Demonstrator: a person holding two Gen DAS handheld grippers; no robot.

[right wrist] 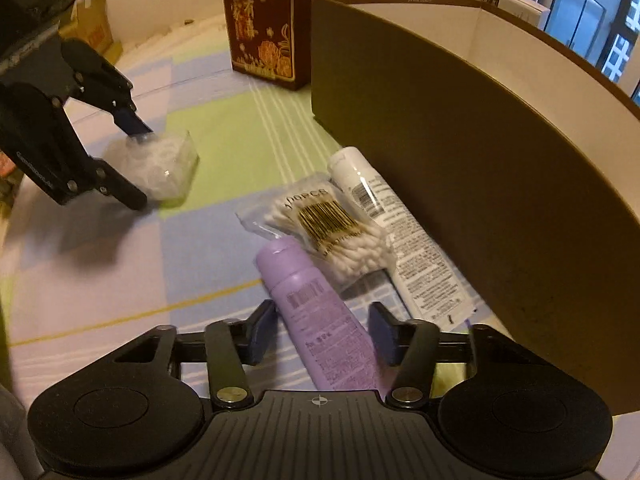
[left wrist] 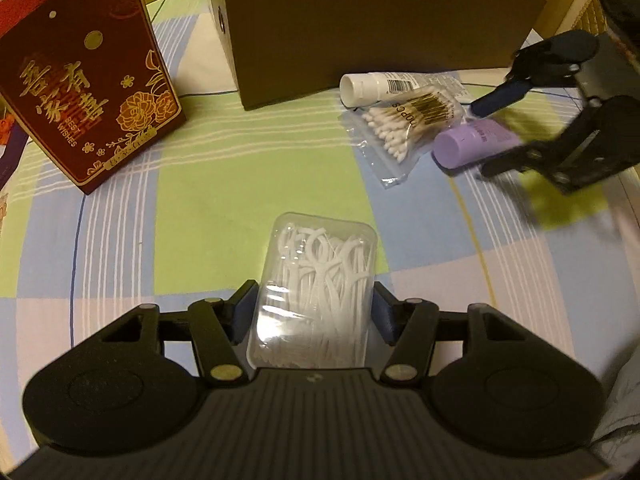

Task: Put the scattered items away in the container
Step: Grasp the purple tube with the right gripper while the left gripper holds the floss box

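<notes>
Wrist views showed my left fingers [left wrist: 314, 312] pinching the floss pick box [left wrist: 316, 280], right fingers [right wrist: 322, 334] astride the purple tube [right wrist: 320, 320] without clearly touching; nothing boxed yet.

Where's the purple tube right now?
In the right wrist view, the purple tube lies on the checked cloth between the right tongs, beside the cotton swab bag.

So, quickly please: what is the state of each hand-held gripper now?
Left hand-held gripper: closed on the clear floss pick box.
Right hand-held gripper: open around the purple tube, pads not touching it.
</notes>
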